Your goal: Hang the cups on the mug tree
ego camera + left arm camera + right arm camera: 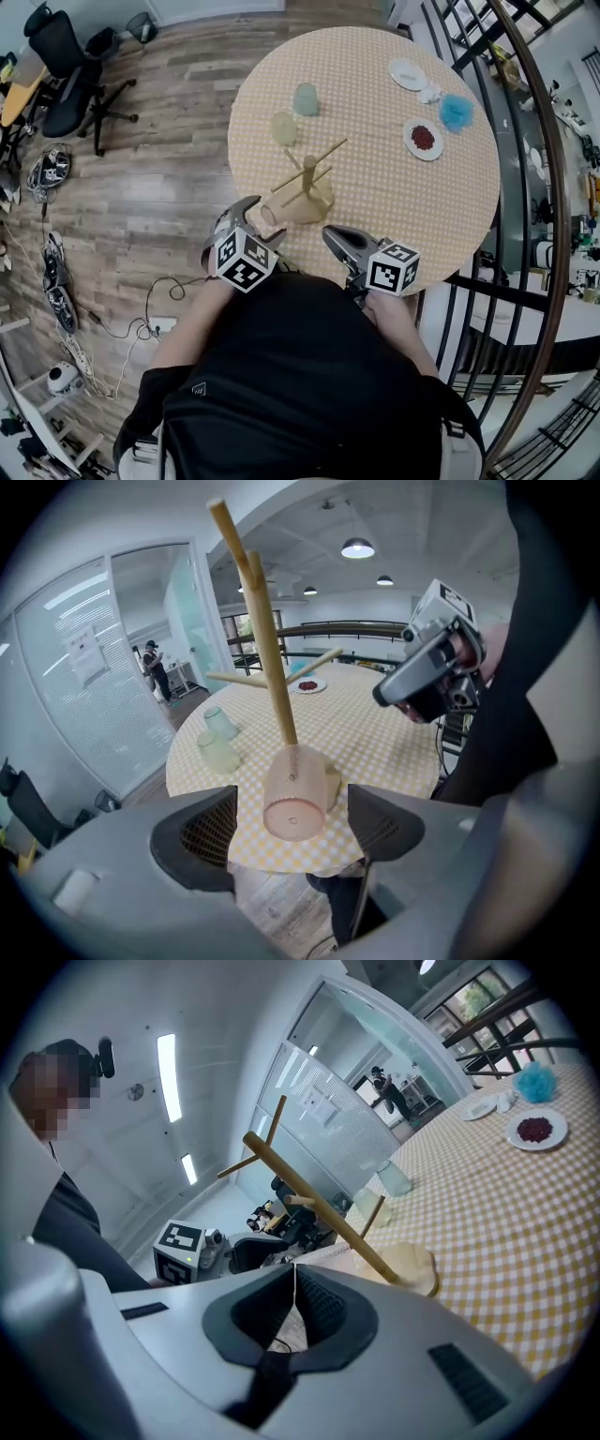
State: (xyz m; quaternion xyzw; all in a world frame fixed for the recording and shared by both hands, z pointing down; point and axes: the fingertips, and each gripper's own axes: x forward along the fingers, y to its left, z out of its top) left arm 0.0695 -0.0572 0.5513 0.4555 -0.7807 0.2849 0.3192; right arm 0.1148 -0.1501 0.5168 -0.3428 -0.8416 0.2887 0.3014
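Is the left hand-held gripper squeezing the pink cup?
No, the left hand-held gripper has its jaws wide apart, with a gap to the pink cup on both sides.

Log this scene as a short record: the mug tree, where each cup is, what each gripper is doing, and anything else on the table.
surface: round table with a yellow checked cloth
mug tree: stands near the person's edge
pink cup: on a low peg, bottom facing the left gripper
not yet hung: blue-green cup and yellow-green cup, side by side beyond the tree
left gripper: open, jaws either side of the pink cup, not touching
right gripper: shut, empty
other items: white plate, plate with red contents, blue fluffy item
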